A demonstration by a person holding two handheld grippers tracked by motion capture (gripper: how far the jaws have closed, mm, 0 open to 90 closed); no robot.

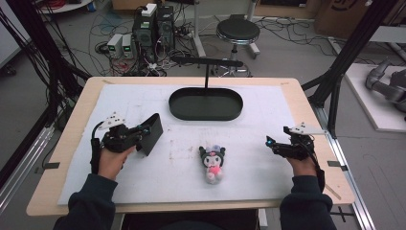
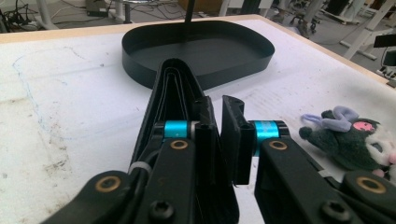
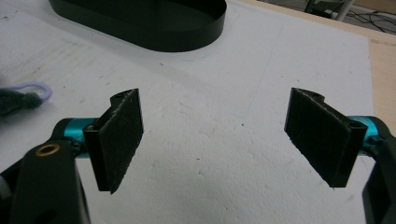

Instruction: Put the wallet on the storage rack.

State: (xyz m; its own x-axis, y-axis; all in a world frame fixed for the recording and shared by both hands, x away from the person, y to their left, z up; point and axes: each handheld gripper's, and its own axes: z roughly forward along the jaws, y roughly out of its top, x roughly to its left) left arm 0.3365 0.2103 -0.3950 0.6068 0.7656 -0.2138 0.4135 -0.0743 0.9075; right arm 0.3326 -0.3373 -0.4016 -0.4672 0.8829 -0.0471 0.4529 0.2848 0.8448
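A black folded bag [image 1: 152, 133] stands tilted on the white mat [image 1: 143, 182] at the left, and my left gripper [image 1: 141, 135] is shut on its near edge. In the left gripper view the bag [image 2: 173, 88] rises along the left jaw, with one wall of it pinched between the pads of that gripper [image 2: 222, 122]. My right gripper [image 1: 271, 143] hovers low over the mat at the right, open, with only bare mat between the jaws [image 3: 215, 135]. A small dark plush toy [image 1: 212, 163] with a pink front lies between the two hands.
A black oval tray [image 1: 178, 106] sits at the back middle of the mat, with a thin post and crossbar [image 1: 207, 72] rising from it. The plush [image 2: 343, 137] lies just right of the left gripper. The wooden table edge [image 1: 330, 182] borders the mat.
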